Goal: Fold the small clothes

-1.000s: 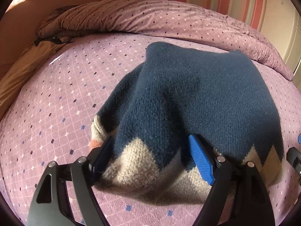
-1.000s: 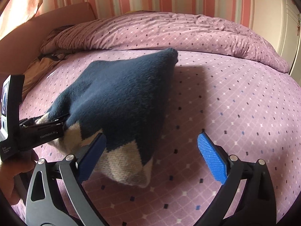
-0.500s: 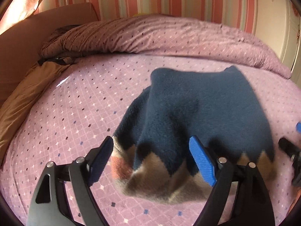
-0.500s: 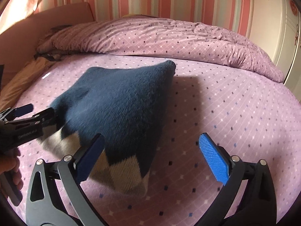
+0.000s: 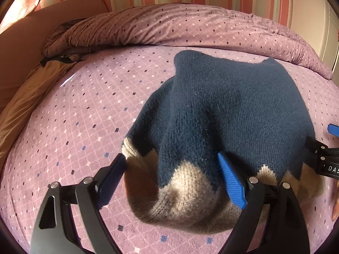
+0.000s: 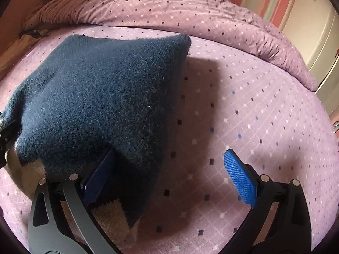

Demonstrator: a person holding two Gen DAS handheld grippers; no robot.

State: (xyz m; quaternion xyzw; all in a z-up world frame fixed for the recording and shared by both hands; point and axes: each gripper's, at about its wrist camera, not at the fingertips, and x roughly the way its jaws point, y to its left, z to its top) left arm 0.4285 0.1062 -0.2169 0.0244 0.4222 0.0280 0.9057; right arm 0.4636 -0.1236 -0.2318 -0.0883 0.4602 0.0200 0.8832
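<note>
A small navy knitted sweater [image 5: 222, 110] with a beige and brown zigzag hem lies folded on the purple bedsheet [image 5: 84, 116]. My left gripper [image 5: 171, 180] is open, its jaws on either side of the hem's left part. In the right wrist view the sweater [image 6: 95, 97] fills the left half. My right gripper [image 6: 169, 177] is open; its left finger [image 6: 99, 175] touches the sweater's near right corner, its right finger [image 6: 239, 180] is over bare sheet. The right gripper's body [image 5: 326, 160] shows at the left wrist view's right edge.
A rolled purple duvet [image 5: 180, 25] lies across the back of the bed, also in the right wrist view [image 6: 190, 10]. A brown headboard and brown cloth [image 5: 27, 80] are at the left. A striped wall stands behind.
Both grippers moved back in toward the sweater's hem after pulling away half a second ago. The hem now sits between the left gripper's fingers again. Both stayed open.
</note>
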